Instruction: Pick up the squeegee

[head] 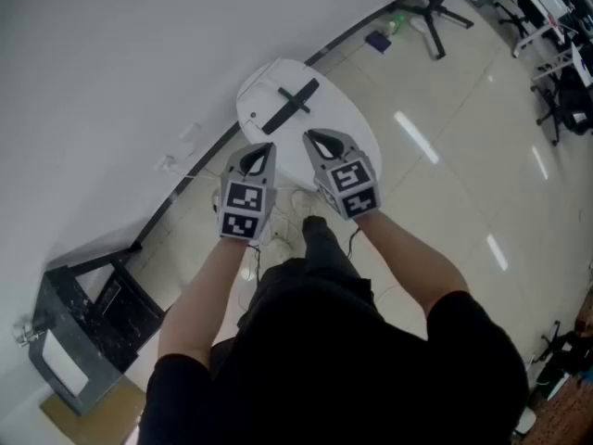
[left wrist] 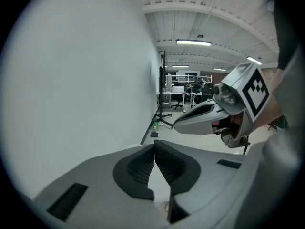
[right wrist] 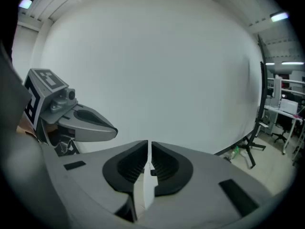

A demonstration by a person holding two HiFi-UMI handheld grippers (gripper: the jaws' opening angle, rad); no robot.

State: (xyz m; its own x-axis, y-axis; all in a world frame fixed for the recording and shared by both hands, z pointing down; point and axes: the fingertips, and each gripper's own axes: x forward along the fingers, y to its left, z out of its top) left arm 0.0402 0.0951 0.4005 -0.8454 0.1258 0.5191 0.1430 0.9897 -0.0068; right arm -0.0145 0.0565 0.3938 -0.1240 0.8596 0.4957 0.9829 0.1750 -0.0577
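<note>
A black squeegee [head: 292, 105] with a long handle and a cross blade lies on the small round white table [head: 347, 128] by the wall. Both grippers hover side by side over the table's near edge, short of the squeegee and pointing towards it. The left gripper [head: 260, 148] is shut, its pads meeting at the tips with nothing between them [left wrist: 154, 145]. The right gripper [head: 318, 138] is also shut and empty [right wrist: 148, 145]. Each gripper view shows the other gripper beside it: the right gripper [left wrist: 177, 125] and the left gripper [right wrist: 114, 131].
The white wall runs along the left with a black skirting line. A dark shelf unit [head: 83, 332] stands at the lower left. A black tripod stand [head: 435, 12] and a small blue object [head: 378, 41] are on the shiny floor beyond the table, with office chairs [head: 561, 91] at far right.
</note>
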